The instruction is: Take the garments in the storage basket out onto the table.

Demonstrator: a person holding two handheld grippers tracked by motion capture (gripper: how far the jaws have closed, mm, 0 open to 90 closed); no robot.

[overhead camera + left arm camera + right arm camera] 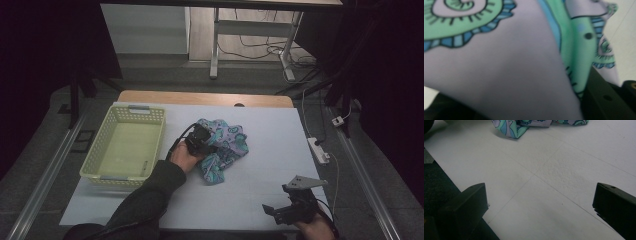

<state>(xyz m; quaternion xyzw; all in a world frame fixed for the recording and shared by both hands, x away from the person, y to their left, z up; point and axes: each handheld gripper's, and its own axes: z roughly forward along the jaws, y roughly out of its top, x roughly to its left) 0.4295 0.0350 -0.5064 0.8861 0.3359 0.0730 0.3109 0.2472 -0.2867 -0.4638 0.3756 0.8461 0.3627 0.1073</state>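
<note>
A crumpled cloth [227,142] with a teal, lilac and blue swirl pattern lies mid-table. My left gripper [200,137] is pushed into its left side, held by a hand in a dark sleeve. In the left gripper view the cloth [499,75] fills the space between the jaws, which stand wide apart at the bottom corners with their tips hidden. My right gripper [282,207] hovers open near the table's front right edge, far from the cloth. In the right gripper view my right gripper [540,195] has bare table between its jaws, and the cloth's [511,127] edge shows at the top.
A pale green plastic basket [95,150] stands at the left of the white table [250,190], with nothing inside. A white power strip [318,150] lies off the table's right edge. Desk legs and cables stand beyond the far edge.
</note>
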